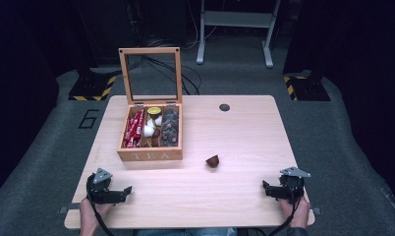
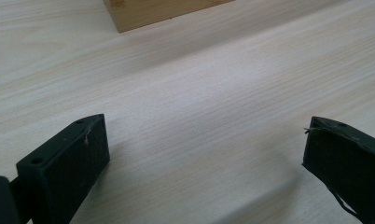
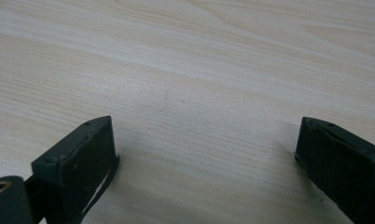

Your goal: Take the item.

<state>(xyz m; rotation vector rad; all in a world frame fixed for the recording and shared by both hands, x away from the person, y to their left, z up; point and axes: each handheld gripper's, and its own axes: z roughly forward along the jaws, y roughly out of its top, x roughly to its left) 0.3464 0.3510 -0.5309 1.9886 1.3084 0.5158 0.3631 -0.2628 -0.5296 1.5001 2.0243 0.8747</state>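
Note:
A wooden box marked TEA (image 1: 150, 132) stands at the table's left with its glass-paned lid upright; inside lie red packets, a yellow-topped pod, white pods and dark capsules. A small brown capsule (image 1: 212, 161) lies loose on the table to the right of the box. My left gripper (image 1: 128, 190) rests low near the front left edge, jaws wide apart over bare wood, nothing between them; a corner of the box (image 2: 162, 11) shows ahead of it. My right gripper (image 1: 265, 185) sits near the front right edge, jaws also wide apart and empty, over bare tabletop (image 3: 185, 84).
A dark round grommet (image 1: 224, 107) sits in the table near its far edge. Beyond the table are cables on the grey floor, a white stand's legs (image 1: 235, 29) and yellow-black hazard-taped bases at both sides.

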